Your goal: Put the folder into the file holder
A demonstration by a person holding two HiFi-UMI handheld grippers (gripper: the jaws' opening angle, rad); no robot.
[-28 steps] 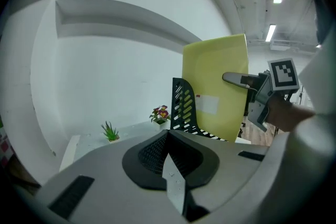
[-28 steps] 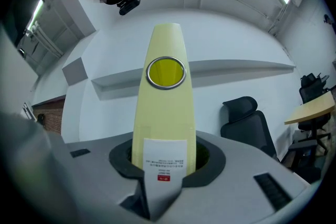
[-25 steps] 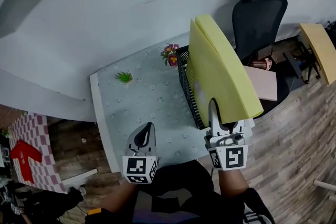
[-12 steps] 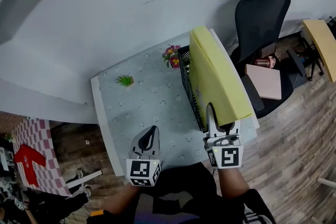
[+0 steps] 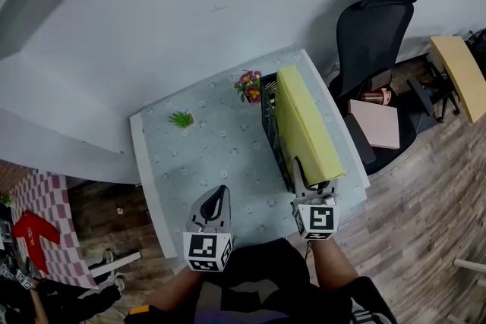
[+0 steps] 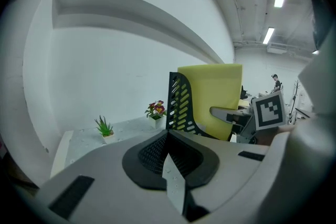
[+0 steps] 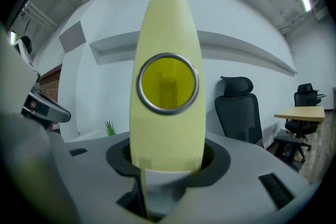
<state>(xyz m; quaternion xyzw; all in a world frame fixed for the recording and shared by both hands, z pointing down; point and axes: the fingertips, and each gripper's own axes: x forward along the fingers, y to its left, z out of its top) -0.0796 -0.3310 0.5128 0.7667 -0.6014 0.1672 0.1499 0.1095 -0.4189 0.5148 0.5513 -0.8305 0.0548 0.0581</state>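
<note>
The yellow folder (image 5: pixel 307 129) stands on edge inside the black slotted file holder (image 5: pixel 271 136) on the right half of the table. My right gripper (image 5: pixel 313 177) is at the folder's near end, and its jaws are opening with the folder's ringed spine (image 7: pixel 167 128) still between them, a dark gap showing on each side. My left gripper (image 5: pixel 215 198) hovers over the table's front edge, well left of the holder, shut and empty. The left gripper view shows the folder (image 6: pixel 215 92) rising above the holder (image 6: pixel 178 105).
A small flower pot (image 5: pixel 249 85) sits just behind the holder and a little green plant (image 5: pixel 181 118) at the back left of the white table (image 5: pixel 205 155). A black office chair (image 5: pixel 376 19) with a pink board (image 5: pixel 376 124) stands right of the table.
The folder has come down from a raised, tilted pose into the file holder. My right gripper has sunk with it and its jaws have spread. The left gripper has barely moved.
</note>
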